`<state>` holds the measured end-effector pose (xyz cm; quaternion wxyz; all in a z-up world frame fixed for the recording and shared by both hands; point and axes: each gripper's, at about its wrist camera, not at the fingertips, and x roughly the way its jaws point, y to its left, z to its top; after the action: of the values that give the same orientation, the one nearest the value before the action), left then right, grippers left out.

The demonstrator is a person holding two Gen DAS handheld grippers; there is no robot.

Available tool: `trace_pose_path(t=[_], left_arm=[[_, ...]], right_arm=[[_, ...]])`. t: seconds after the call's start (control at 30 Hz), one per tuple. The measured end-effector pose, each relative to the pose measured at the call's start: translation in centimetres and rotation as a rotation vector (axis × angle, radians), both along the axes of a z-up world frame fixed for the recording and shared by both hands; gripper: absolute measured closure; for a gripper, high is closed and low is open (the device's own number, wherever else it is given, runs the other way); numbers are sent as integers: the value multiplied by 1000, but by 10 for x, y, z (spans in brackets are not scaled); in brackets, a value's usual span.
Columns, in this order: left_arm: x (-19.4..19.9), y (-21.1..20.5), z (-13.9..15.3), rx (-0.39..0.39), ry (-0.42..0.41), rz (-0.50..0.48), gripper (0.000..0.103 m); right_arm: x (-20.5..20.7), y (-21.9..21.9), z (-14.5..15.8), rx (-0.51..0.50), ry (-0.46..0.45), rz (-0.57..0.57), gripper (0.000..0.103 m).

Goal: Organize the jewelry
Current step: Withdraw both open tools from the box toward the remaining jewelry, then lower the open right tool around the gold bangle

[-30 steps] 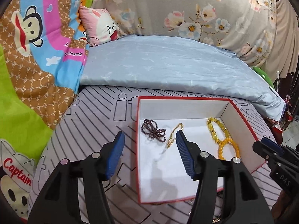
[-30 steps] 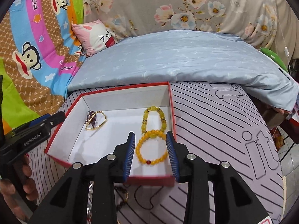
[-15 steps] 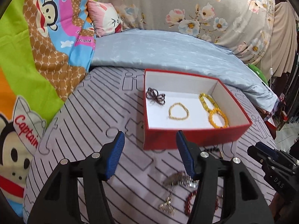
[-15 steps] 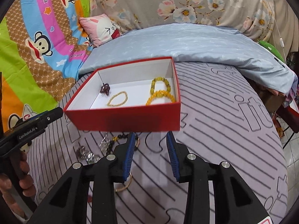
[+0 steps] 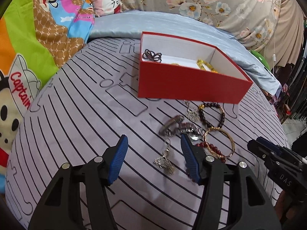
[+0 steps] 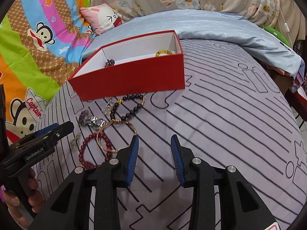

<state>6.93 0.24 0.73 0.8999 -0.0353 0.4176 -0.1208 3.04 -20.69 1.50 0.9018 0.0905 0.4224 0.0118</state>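
Observation:
A red box [image 5: 190,84] with a white inside stands on the bed; it holds a dark beaded piece [image 5: 152,55], a gold chain and yellow bead bracelets [image 5: 206,66]. In front of it lies loose jewelry: a dark bead bracelet [image 5: 212,115], a gold bangle [image 5: 218,141], a red bead bracelet [image 6: 92,149], silver pieces [image 5: 178,129] and a silver pendant [image 5: 165,161]. My left gripper [image 5: 153,158] is open and empty, just above the pendant. My right gripper [image 6: 154,157] is open and empty, right of the pile. The box also shows in the right wrist view [image 6: 132,76].
The bed has a lilac sheet with black lines [image 6: 220,115]. A blue quilt [image 5: 172,23] lies behind the box, with a pink cushion [image 6: 103,17] and a cartoon blanket [image 5: 28,38] at the left. The bed's edge drops off at the right.
Both grippers have pulled back from over the box toward the near side and dropped lower. The loose jewelry in front of the box has come into view. Both stay open.

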Motion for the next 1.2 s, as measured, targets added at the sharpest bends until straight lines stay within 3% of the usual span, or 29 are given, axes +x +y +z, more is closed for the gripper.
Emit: trace_pose_path(t=[0.67, 0.8, 1.2], left_arm=[[-12, -3, -11, 6, 18, 0, 49], [-13, 0, -11, -3, 15, 7, 49], [-17, 11, -11, -25, 22, 49, 49]], right_arm=[[6, 27, -2, 63, 8, 76, 68], [9, 42, -4, 49, 20, 108, 53], [26, 48, -12, 27, 47, 101, 47]])
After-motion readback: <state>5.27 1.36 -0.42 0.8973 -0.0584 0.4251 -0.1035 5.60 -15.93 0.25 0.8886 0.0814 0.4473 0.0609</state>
